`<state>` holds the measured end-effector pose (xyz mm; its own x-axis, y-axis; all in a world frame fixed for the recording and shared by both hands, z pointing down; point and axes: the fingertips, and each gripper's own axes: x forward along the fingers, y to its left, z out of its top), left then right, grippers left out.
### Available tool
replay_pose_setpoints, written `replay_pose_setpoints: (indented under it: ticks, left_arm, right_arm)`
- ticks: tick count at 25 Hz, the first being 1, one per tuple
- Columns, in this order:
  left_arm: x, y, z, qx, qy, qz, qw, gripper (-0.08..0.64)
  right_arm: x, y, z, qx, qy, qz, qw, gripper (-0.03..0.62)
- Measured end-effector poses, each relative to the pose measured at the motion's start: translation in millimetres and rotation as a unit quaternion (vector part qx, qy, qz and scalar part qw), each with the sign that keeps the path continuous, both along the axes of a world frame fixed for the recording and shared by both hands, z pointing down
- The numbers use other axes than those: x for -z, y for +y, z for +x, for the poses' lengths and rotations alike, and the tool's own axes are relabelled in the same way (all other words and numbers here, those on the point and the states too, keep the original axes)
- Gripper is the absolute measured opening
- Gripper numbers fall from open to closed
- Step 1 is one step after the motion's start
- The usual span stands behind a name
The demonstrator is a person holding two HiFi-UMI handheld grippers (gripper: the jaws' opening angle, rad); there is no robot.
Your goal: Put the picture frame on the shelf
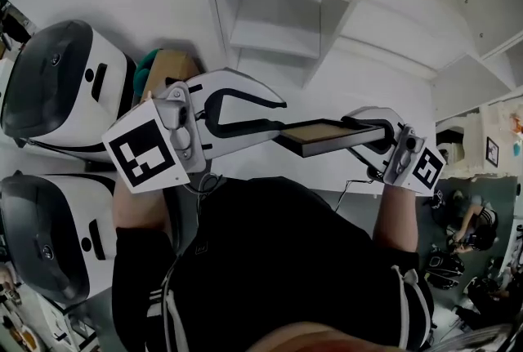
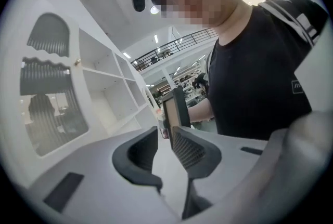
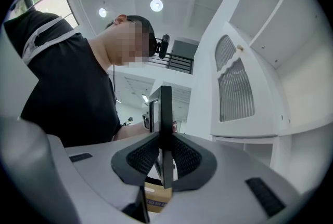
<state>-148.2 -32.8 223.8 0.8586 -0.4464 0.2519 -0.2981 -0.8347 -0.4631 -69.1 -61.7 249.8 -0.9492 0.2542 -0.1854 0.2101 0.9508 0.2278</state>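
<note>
The picture frame (image 1: 327, 132), dark-rimmed with a tan face, lies flat in the air between my two grippers, in front of the white shelf unit (image 1: 278, 24). My right gripper (image 1: 372, 138) is shut on its right end. In the right gripper view both pads press on the frame's edge (image 3: 165, 108). My left gripper (image 1: 282, 118) is open at the frame's left end. In the left gripper view the frame (image 2: 176, 108) stands against the right pad (image 2: 190, 147), and a gap separates it from the other jaw.
Two white and dark rounded appliances (image 1: 57, 81) (image 1: 49, 236) stand at the left. A cardboard box (image 1: 167, 64) sits behind the left gripper. The shelf has open compartments (image 2: 104, 93) and a door with ribbed glass (image 3: 234, 82). A person's black shirt fills the foreground.
</note>
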Motion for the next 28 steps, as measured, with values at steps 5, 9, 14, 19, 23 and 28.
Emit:
replay_pose_setpoints:
  ticks: [5, 9, 14, 19, 23, 28]
  left_arm:
    - [-18.4, -7.6, -79.1, 0.078, -0.004, -0.012, 0.9969, 0.084]
    - [-33.1, -10.8, -109.9, 0.123, -0.005, -0.018, 0.9923, 0.084]
    - [-49.5, -20.4, -118.0, 0.151, 0.011, -0.028, 0.9880, 0.084]
    - [-61.2, -28.6, -108.6, 0.192, 0.029, -0.035, 0.9803, 0.084]
    - [-62.4, -35.5, -100.0, 0.218, 0.047, -0.029, 0.9744, 0.080]
    - [-62.6, -46.4, -104.1, 0.250, 0.057, -0.030, 0.9662, 0.075]
  right_arm:
    - [-10.5, -3.5, -56.5, -0.079, 0.001, -0.019, 0.997, 0.081]
    - [-18.4, -14.6, -77.7, -0.142, 0.006, -0.056, 0.988, 0.081]
    - [-28.9, -27.7, -87.3, -0.167, 0.023, -0.075, 0.983, 0.081]
    - [-30.1, -42.8, -74.2, -0.203, 0.024, -0.080, 0.976, 0.081]
    - [-32.9, -60.6, -63.5, -0.238, 0.024, -0.097, 0.966, 0.081]
    - [-41.5, -70.3, -58.2, -0.260, 0.035, -0.125, 0.957, 0.081]
